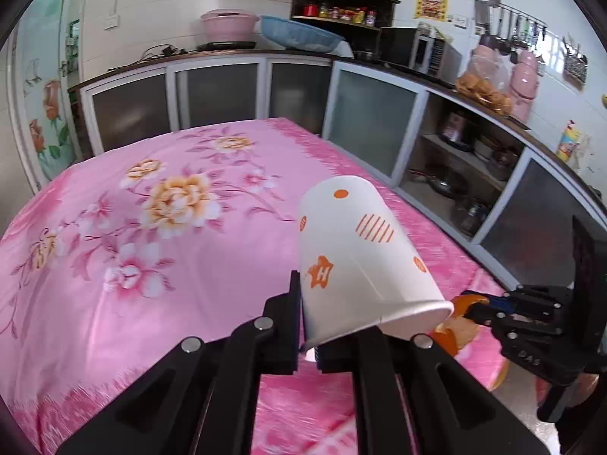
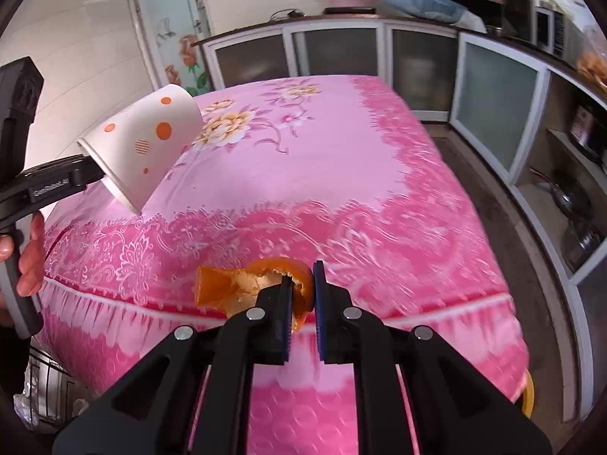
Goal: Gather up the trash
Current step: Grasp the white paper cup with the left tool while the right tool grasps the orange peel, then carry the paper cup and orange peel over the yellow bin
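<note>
Low in the centre of the left wrist view, the left gripper pinches the rim wall of a white paper cup with orange spots, which tilts up and away above the pink flowered cloth on the desk. At the bottom centre of the right wrist view, the right gripper is pressed onto a piece of orange peel, held clear of the cloth near the desk's front edge. Both pieces of trash appear picked up, so the step in hand looks like carrying them off to wherever they are dropped. The next move calls for finding a bin and keeping both pinches firm on the way; the thin peel could slip or tear. No bin shows in either view. A yellow rim at the lower right of the right wrist view is cut off and cannot be identified. The cup's inside is hidden.
</note>
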A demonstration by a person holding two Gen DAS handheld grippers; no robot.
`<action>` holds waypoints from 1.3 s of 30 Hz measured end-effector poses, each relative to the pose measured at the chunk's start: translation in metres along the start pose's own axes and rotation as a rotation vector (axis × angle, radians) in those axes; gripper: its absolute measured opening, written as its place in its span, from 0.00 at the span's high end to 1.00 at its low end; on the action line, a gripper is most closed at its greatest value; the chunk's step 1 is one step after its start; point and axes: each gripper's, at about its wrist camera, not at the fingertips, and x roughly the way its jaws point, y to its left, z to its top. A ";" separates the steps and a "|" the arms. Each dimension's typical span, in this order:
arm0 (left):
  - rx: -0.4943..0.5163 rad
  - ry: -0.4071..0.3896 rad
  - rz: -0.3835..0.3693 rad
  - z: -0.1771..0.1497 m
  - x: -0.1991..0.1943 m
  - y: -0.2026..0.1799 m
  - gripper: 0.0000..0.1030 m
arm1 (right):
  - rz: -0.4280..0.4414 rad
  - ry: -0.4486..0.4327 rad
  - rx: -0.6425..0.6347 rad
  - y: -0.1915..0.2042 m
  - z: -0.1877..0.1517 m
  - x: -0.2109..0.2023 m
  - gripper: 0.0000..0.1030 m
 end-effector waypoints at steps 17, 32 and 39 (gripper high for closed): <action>0.152 -0.052 -0.148 -0.012 -0.042 -0.146 0.95 | -0.131 -0.064 0.157 -0.088 -0.063 -0.092 0.91; 0.306 -0.036 -0.291 -0.022 -0.040 -0.258 0.95 | -0.296 -0.067 0.315 -0.174 -0.138 -0.146 0.91; 0.372 -0.014 -0.350 -0.028 -0.025 -0.303 0.95 | -0.345 -0.049 0.384 -0.206 -0.172 -0.148 0.91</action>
